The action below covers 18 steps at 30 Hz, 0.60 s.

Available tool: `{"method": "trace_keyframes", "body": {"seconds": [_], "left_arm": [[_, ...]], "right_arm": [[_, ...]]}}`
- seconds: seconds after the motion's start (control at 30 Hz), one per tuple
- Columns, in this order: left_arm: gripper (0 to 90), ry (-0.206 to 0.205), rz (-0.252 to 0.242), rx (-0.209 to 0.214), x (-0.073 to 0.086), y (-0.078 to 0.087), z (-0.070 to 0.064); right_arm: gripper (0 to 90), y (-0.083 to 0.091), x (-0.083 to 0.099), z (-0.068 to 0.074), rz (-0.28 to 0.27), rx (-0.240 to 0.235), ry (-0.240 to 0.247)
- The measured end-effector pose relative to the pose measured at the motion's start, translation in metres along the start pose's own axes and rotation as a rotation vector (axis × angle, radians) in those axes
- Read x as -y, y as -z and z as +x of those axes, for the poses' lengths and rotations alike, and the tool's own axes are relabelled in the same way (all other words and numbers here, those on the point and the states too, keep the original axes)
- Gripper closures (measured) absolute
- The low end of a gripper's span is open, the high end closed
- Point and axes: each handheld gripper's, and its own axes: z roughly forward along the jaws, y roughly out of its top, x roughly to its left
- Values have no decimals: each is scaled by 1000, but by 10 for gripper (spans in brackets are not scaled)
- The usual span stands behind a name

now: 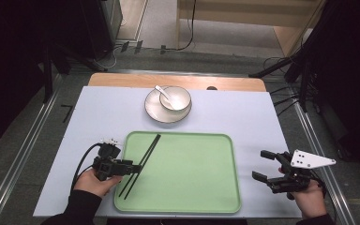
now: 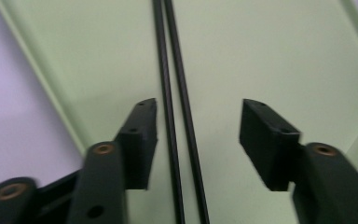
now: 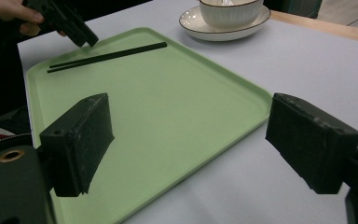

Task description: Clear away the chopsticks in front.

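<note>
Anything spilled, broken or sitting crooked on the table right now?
Nothing spilled or broken. The chopsticks lie diagonally on the green tray, side by side, between the left tool's open jaws. The spoon rests in the bowl on its plate.

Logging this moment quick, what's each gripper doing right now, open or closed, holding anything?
Left gripper: open, straddling the chopsticks on the tray, not gripping them.
Right gripper: open, holding nothing.
</note>
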Motion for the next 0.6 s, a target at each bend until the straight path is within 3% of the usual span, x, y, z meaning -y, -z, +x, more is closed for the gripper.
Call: {"method": "trace_keyframes", "body": {"seconds": [0.1,0.17,0.27,0.37,0.47,0.6], "left_arm": [[374,-52,-48,10,-2,6,4],[361,-73,-53,11,-4,8,7],[318,-144,-80,-8,-5,13,11],[299,-189,-116,-3,-3,19,16],[295,-208,-141,2,1,26,22],[273,-200,-160,5,6,37,31]], "right_arm": [[151,0,0,0,2,0,1],[150,0,0,0,4,2,-2],[150,0,1,-1,1,3,-5],[151,1,1,-1,0,1,-8],[151,1,1,-1,1,1,-9],[150,1,1,-1,-2,2,-4]]}}
